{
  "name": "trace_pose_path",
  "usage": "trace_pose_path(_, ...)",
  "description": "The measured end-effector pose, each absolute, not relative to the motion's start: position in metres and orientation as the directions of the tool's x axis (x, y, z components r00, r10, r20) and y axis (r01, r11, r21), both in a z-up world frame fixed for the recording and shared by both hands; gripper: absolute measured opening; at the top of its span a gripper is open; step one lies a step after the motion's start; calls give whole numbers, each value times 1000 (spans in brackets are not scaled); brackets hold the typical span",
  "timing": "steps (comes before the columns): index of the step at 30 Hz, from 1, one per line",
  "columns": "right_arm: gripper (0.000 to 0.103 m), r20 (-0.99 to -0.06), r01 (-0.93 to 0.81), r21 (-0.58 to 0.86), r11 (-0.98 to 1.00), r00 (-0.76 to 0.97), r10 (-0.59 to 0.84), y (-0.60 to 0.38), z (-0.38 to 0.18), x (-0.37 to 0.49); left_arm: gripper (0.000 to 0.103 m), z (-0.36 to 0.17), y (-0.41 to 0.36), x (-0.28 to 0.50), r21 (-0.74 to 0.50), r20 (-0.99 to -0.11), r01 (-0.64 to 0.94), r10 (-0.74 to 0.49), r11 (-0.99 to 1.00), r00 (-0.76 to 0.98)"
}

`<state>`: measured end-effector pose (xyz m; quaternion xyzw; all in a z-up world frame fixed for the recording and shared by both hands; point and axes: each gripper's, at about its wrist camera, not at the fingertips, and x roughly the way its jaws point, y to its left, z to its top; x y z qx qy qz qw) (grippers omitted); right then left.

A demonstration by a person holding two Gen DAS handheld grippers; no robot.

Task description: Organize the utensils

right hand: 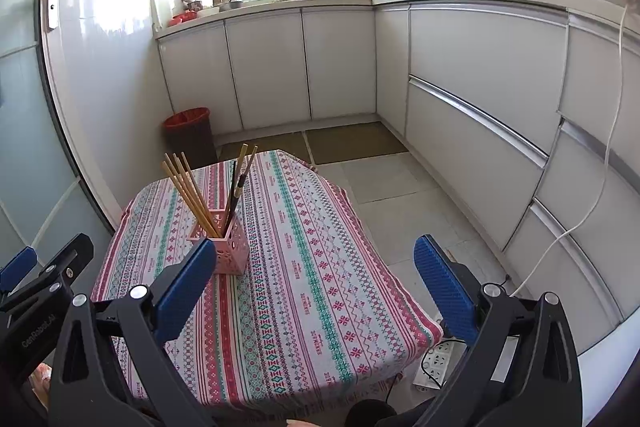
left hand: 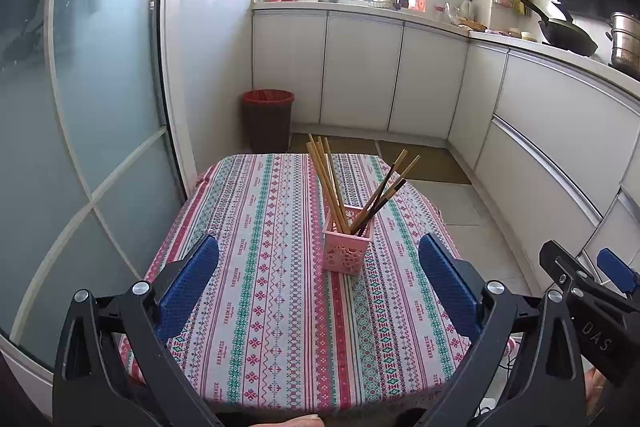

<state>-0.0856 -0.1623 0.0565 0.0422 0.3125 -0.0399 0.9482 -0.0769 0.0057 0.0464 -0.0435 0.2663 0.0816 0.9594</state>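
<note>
A pink perforated holder (left hand: 346, 242) stands on a small table with a patterned cloth (left hand: 280, 307). Several chopsticks stand in it: light bamboo ones (left hand: 326, 183) lean left, darker ones (left hand: 384, 193) lean right. My left gripper (left hand: 319, 287) is open and empty, hovering over the near part of the table, short of the holder. My right gripper (right hand: 312, 291) is open and empty, above the table's right side; the holder (right hand: 224, 243) sits just past its left finger (right hand: 188, 287). The chopsticks (right hand: 192, 195) show there too.
A red-lined bin (left hand: 267, 119) stands on the floor beyond the table. White kitchen cabinets (left hand: 360, 75) run along the back and right. A glass door (left hand: 80, 107) is at the left. A power strip (right hand: 434, 363) and cables lie on the floor at the right.
</note>
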Motion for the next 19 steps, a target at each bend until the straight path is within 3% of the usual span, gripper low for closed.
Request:
trace_pose_path(4, 96, -599, 101, 57, 993, 800, -47, -163, 56, -85, 95, 46, 3, -77, -27, -497, -163, 128, 986, 858)
trace_pose_path(10, 96, -603, 103, 62, 993, 796, -45, -164, 55, -85, 85, 43, -1, -76, -18, -491, -122, 98, 992, 865)
trace_pose_path(14, 96, -603, 105, 62, 993, 796, -47, -164, 55, -84, 96, 42, 1, -75, -28, -498, -126, 96, 992, 862)
trace_pose_path(19, 96, -607, 108, 64, 992, 793, -48, -165, 53, -83, 96, 44, 2, -76, -30, -505, -141, 107, 989, 856)
